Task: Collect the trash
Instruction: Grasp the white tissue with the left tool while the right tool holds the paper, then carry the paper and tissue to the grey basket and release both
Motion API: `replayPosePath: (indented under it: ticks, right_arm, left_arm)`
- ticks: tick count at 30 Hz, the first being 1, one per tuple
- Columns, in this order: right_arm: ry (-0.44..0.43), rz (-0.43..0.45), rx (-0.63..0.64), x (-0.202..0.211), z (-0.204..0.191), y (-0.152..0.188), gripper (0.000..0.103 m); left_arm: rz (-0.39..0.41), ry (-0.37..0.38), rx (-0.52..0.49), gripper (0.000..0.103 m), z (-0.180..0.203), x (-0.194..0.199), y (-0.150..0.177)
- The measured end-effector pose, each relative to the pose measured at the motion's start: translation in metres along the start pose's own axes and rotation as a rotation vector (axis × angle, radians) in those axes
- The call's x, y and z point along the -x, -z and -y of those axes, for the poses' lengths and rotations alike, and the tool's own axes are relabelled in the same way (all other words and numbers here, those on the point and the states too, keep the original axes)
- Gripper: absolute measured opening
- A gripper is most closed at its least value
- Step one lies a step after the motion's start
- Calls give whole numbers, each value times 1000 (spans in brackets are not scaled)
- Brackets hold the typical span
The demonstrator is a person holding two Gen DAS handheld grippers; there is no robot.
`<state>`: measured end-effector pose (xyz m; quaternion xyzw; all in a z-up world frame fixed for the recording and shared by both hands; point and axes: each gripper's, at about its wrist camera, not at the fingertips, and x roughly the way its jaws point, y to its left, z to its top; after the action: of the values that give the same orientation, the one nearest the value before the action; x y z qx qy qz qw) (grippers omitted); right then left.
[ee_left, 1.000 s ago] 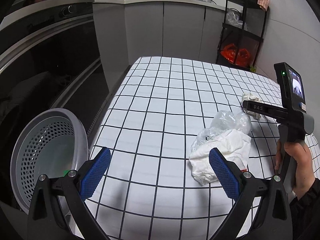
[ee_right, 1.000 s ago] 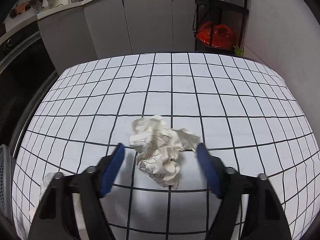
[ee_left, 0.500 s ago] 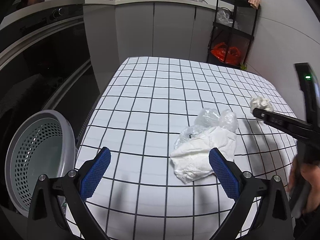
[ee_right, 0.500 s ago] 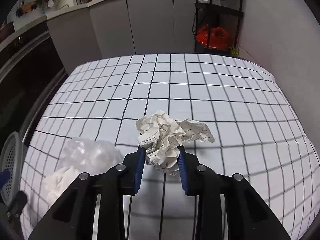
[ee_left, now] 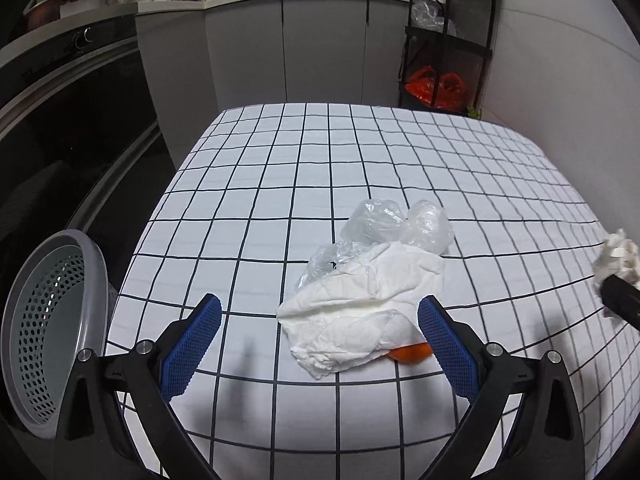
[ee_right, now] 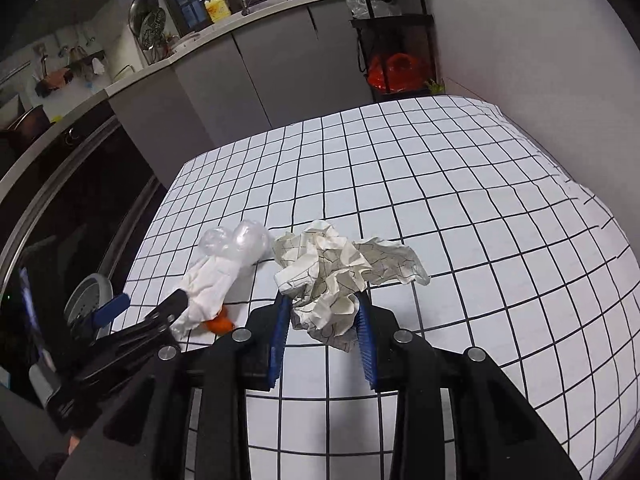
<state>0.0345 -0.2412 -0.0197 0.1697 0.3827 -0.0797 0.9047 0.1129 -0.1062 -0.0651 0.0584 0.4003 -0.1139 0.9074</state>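
Note:
My right gripper (ee_right: 322, 312) is shut on a crumpled ball of grid-printed paper (ee_right: 340, 268) and holds it above the table; the ball also shows at the right edge of the left wrist view (ee_left: 616, 258). My left gripper (ee_left: 318, 334) is open, its blue pads either side of a crumpled white tissue (ee_left: 368, 316) that lies on the checked tablecloth (ee_left: 360, 160). A clear plastic bag (ee_left: 392, 224) lies against the tissue's far side. An orange scrap (ee_left: 410, 354) peeks from under the tissue. The tissue (ee_right: 208, 288) and bag (ee_right: 236, 242) also show in the right wrist view.
A grey perforated waste basket (ee_left: 52, 312) stands off the table's left edge, low at the left. A dark oven front (ee_left: 72, 128) runs along the left. Grey cabinets (ee_left: 320, 48) and a black shelf rack with an orange bag (ee_left: 436, 84) stand behind the table.
My right gripper shut on the paper ball and lifted it off the table, moving right and up. My left gripper came closer to the white tissue, still open.

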Motion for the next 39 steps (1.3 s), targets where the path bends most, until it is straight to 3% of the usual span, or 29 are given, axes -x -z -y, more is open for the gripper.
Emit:
replayPosePath:
  ticks: [7, 15, 17, 20, 31, 39]
  right_arm:
    - [-33, 10, 17, 6, -6, 1, 30]
    - [-34, 8, 21, 7, -4, 2, 30]
    - [-33, 7, 20, 7, -1, 2, 30]
    - [-31, 5, 15, 7, -1, 1, 30]
    - [-41, 5, 17, 6, -1, 2, 30]
    - [-64, 15, 46, 7, -10, 3, 30]
  left_arm:
    - [-21, -23, -25, 94, 11, -17, 0]
    - [-31, 17, -49, 44, 17, -17, 5]
    - [-30, 28, -57, 26, 19, -15, 6]
    - [-39, 53, -56, 10, 19, -14, 7]
    - [21, 90, -34, 7, 4, 19, 0]
    - [60, 51, -27, 7, -22, 58, 6]
